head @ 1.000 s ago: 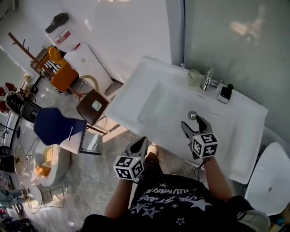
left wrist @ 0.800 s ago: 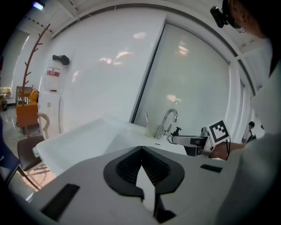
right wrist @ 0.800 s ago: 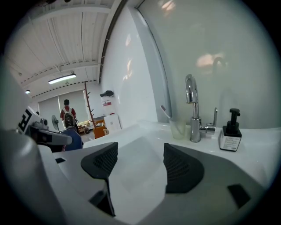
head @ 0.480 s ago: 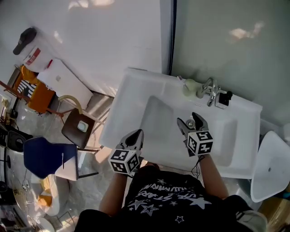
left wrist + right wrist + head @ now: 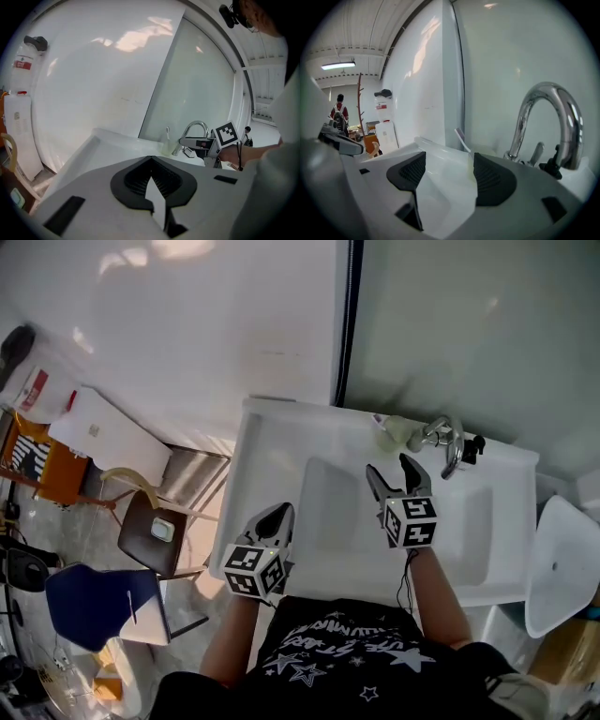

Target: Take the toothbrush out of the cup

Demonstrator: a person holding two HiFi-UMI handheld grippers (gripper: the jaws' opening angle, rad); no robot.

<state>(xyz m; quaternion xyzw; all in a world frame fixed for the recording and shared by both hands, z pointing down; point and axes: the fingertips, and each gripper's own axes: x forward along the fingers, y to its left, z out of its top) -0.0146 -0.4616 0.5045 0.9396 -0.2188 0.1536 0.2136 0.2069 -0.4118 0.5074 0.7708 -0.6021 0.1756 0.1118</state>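
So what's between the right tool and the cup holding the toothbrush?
Nothing. In the head view, only bare white sink separates the open right tool from the cup.

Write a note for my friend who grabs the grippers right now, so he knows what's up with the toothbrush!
Left gripper: shut, empty, low by the front left edge of the sink.
Right gripper: open, empty, over the basin, pointing at the cup but not touching it.
Things: the cup stands on the sink's back ledge, just left of the faucet. The toothbrush stands in it, head up.
Done: nothing taken out yet.
Left: bring the right gripper up to the toothbrush, close on it, and lift it out of the cup.
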